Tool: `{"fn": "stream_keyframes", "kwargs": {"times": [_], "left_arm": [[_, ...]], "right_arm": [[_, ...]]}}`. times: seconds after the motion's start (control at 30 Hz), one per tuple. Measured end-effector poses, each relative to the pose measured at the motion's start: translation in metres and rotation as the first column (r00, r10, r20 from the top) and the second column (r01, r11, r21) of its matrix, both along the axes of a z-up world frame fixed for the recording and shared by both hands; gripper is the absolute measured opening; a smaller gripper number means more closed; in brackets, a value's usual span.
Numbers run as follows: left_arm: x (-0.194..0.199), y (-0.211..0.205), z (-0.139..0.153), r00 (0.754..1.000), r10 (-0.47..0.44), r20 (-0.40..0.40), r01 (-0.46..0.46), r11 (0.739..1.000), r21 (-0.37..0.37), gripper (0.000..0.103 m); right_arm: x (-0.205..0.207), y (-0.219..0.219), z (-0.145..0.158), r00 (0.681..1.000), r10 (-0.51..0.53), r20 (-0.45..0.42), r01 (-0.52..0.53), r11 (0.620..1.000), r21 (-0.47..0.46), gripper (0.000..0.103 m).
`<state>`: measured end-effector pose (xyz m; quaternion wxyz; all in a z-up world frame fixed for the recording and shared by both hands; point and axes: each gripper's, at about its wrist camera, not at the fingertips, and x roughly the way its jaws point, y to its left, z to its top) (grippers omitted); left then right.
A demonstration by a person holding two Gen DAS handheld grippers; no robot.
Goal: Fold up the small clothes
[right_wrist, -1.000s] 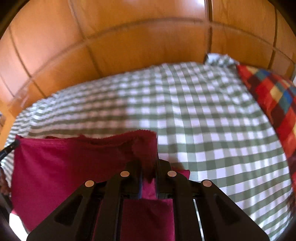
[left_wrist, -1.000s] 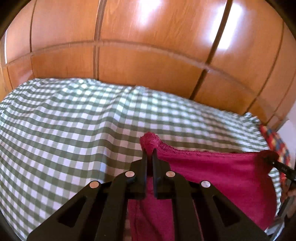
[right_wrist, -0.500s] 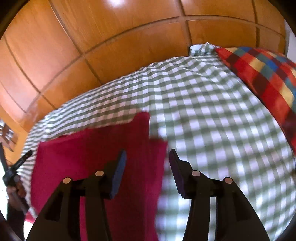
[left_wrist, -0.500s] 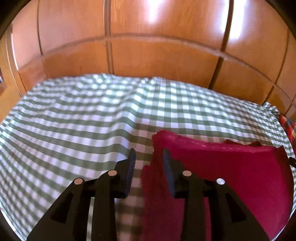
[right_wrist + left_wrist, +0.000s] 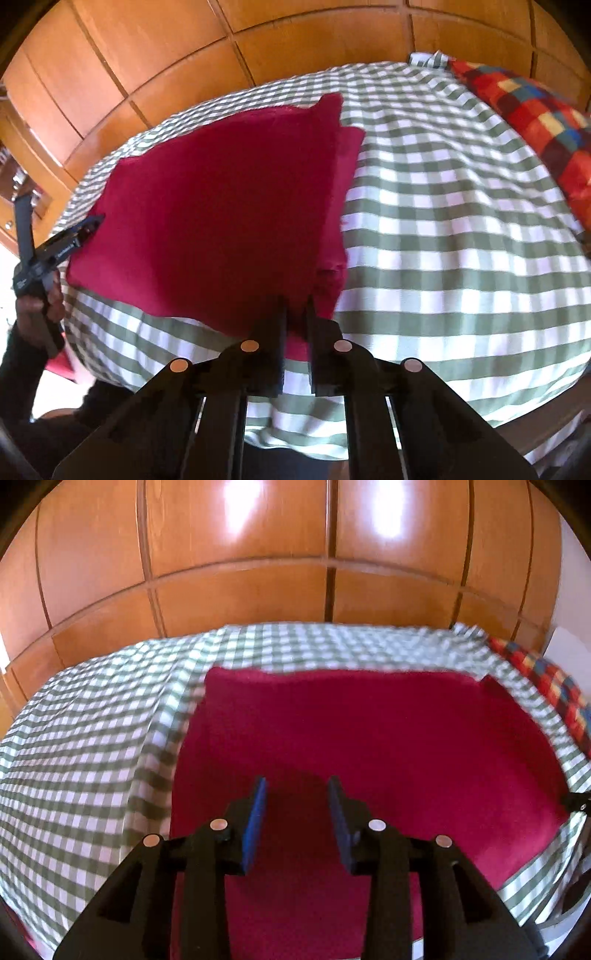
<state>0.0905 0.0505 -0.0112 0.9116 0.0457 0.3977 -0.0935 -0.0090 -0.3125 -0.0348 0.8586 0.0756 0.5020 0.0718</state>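
We see the crimson cloth lying folded flat on the green checked sheet; our left gripper hovers over it, jaws just opening, nothing between them; our right gripper has just closed to a narrow slit at the cloth's near edge, whether pinching it we cannot tell; a multicoloured checked pillow lies beside; wooden panels rise behind.

A crimson cloth is lying folded and flat on the checked bedspread, its lower layer peeking out along the right edge.
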Motion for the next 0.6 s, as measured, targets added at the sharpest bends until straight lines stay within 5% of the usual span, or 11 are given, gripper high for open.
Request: {"fn": "stream_keyframes", "kwargs": {"times": [0.07, 0.23, 0.33, 0.6], "left_arm": [[0.004, 0.003, -0.014, 0.999, 0.018, -0.027, -0.016, 0.999, 0.049, 0.039], [0.002, 0.015, -0.013, 0.998, 0.034, -0.044, -0.034, 0.999, -0.016, 0.040], [-0.007, 0.034, -0.003, 0.998, 0.058, -0.031, -0.061, 0.995, -0.077, 0.041], [-0.058, 0.137, 0.008, 0.973, 0.221, -0.069, -0.231, 0.926, -0.299, 0.038]], "right_arm": [[0.003, -0.002, -0.009, 1.000, 0.002, -0.008, -0.003, 0.998, -0.062, 0.008], [0.003, 0.003, -0.011, 1.000, -0.010, -0.006, 0.009, 0.996, -0.094, 0.009], [0.000, 0.000, 0.000, 0.999, -0.032, 0.023, 0.035, 0.990, -0.133, 0.038], [0.018, 0.044, 0.036, 0.983, 0.052, 0.176, -0.030, 0.991, -0.130, 0.054]]}}
